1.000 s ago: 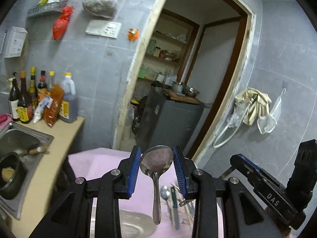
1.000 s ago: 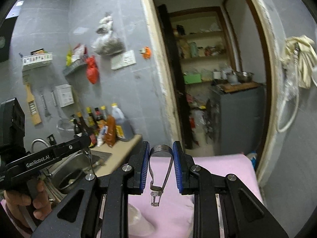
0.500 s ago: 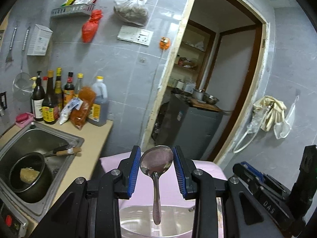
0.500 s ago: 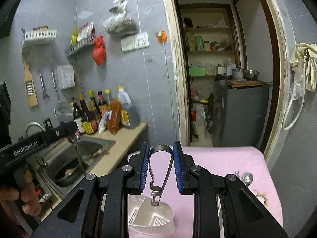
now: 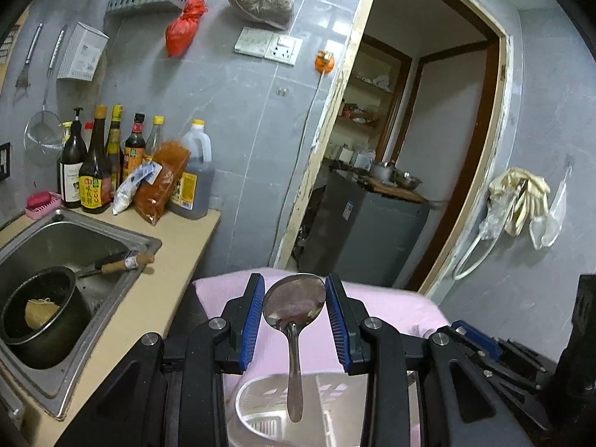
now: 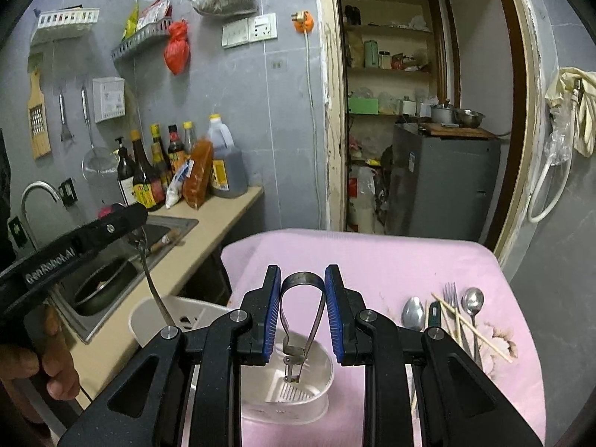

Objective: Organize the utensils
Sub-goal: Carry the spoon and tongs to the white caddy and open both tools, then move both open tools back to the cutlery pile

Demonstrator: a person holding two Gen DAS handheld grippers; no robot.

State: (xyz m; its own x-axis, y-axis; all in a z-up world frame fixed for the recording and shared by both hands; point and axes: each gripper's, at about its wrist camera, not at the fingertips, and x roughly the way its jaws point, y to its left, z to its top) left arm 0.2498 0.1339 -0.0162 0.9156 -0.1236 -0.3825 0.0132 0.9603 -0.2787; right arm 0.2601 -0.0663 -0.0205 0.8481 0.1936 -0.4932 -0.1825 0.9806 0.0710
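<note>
Both fisheye cameras are sitting just behind their black grippers, looking forward and slightly downward along the blue-padded fingers. Each is facing the grey tiled wall and open doorway, and both are sharing the pink tablecloth (image 5: 391, 309) and white perforated plastic caddy (image 6: 309, 391) close below

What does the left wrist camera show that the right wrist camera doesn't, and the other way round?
Only the left wrist view shows the big spoon's bowl clamped between the left tongs, its handle hanging down, and the pink soap dish by the sink.

Only the right wrist view shows the metal clip gripped in the right tongs, the loose spoons, fork and chopsticks lying on the pink cloth, the faucet, and the hand holding the left tool.

Both show the white drainer basket, the pink cloth, the sauce bottles and the doorway.
</note>
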